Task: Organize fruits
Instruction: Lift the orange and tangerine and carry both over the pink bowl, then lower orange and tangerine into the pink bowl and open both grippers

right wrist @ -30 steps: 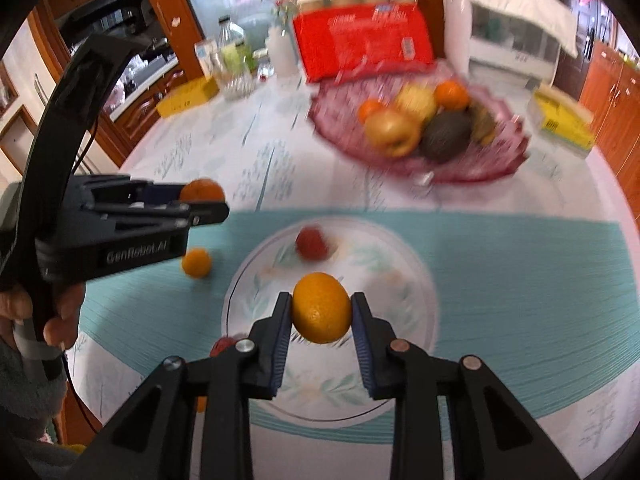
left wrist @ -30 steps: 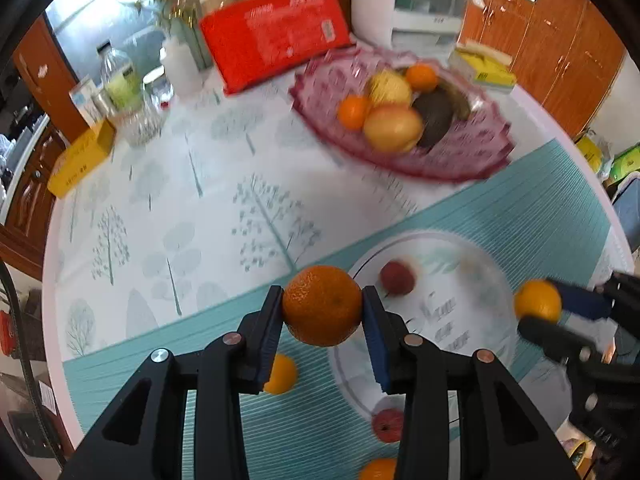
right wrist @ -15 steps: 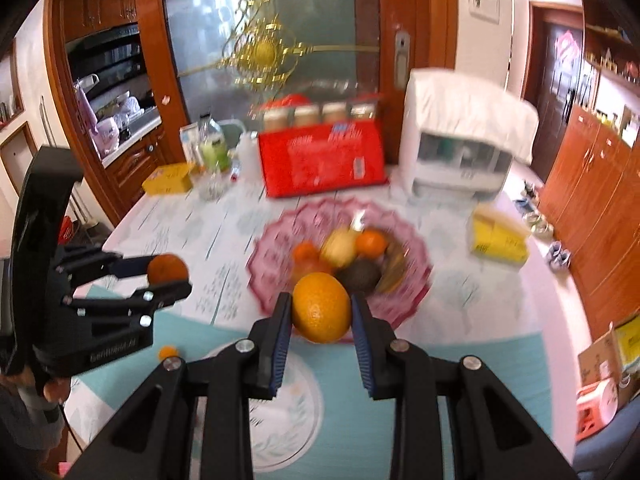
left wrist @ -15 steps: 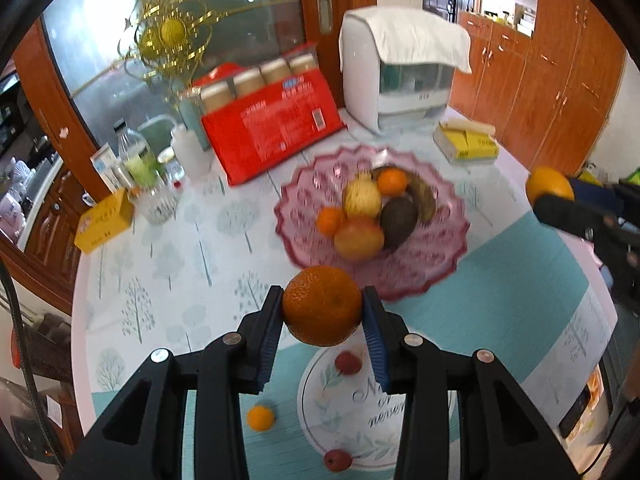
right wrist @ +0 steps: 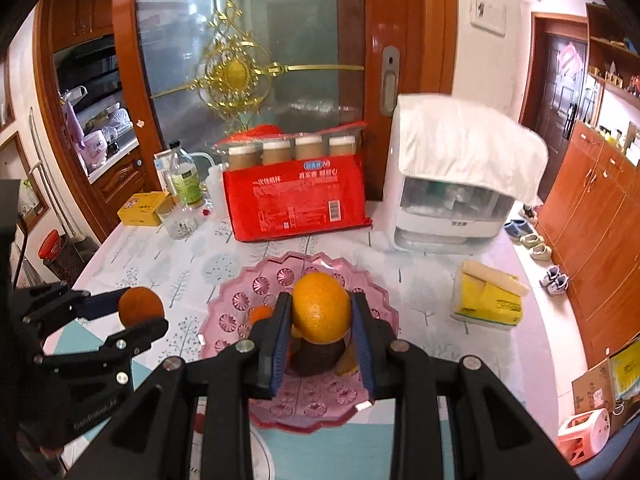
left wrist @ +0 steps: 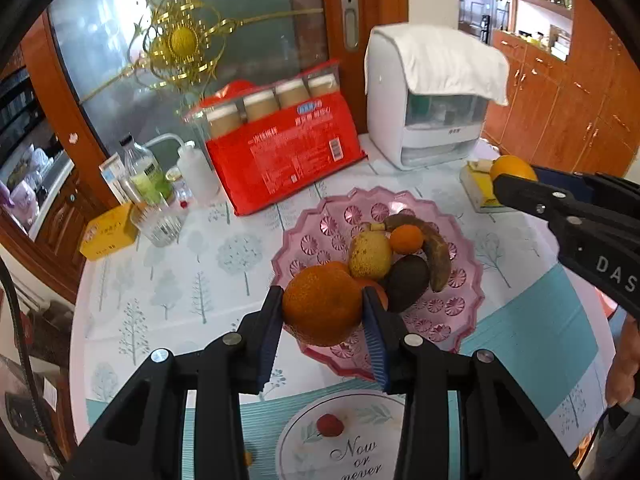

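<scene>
Nearest, still to be gathered: 1 red fruit (left wrist: pixel 330 425) on the printed plate (left wrist: pixel 384 412) and a small orange piece (left wrist: pixel 248 458) on the worktop (left wrist: pixel 168 280). Above the pink bowl (left wrist: pixel 320 216): left gripper (left wrist: pixel 322 312) clamped on a tangerine (left wrist: pixel 322 304), right gripper (right wrist: pixel 320 312) clamped on an orange (right wrist: pixel 320 306), neither released. Already in the bowl: a pear (left wrist: pixel 370 254), small orange, avocado, brown banana — well past halfway, by the look of it.

Left wrist view: looks down from above the table's near edge, facing the far door.
Right wrist view: similar height, further right.
Shared: pink bowl (left wrist: pixel 460 280) (right wrist: pixel 240 304), red pack (left wrist: pixel 288 156) (right wrist: pixel 296 200).
</scene>
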`<state>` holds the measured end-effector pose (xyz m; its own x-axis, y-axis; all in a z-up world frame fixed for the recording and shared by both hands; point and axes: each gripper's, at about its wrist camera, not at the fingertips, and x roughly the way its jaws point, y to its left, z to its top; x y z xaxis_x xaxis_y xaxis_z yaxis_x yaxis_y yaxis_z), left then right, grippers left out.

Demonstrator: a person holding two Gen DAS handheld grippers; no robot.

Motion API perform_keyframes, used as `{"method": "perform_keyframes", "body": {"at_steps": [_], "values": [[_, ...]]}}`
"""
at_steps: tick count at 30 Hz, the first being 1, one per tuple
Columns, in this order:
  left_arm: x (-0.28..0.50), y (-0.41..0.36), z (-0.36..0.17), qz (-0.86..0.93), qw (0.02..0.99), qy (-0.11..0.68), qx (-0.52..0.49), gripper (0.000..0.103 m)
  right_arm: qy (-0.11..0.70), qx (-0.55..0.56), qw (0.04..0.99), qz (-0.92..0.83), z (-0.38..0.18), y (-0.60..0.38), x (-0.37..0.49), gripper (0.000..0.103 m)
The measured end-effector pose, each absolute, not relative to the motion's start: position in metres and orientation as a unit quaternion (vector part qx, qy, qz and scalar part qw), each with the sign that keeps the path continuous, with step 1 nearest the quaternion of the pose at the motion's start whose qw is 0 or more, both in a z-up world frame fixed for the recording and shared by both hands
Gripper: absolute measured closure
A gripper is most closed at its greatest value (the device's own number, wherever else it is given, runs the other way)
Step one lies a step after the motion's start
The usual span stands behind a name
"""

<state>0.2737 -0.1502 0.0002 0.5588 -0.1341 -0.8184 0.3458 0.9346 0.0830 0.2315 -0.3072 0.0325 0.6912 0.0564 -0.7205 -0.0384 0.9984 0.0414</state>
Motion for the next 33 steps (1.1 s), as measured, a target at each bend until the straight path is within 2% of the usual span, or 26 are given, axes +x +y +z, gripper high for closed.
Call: {"method": "perform_keyframes", "body": {"at_steps": [12,33], "values": [[0.313,-0.166,-0.074,-0.101,0.853,0.501,0.106,0.066,0.447,0.017,0.893,0.049,-0.040,-0.314,0.271,0.073],[0.335,-0.180,-0.128,-0.093,0.833,0.532,0.119,0.066,0.493,0.032,0.868,0.058,-0.101,-0.317,0.291,0.073]]}}
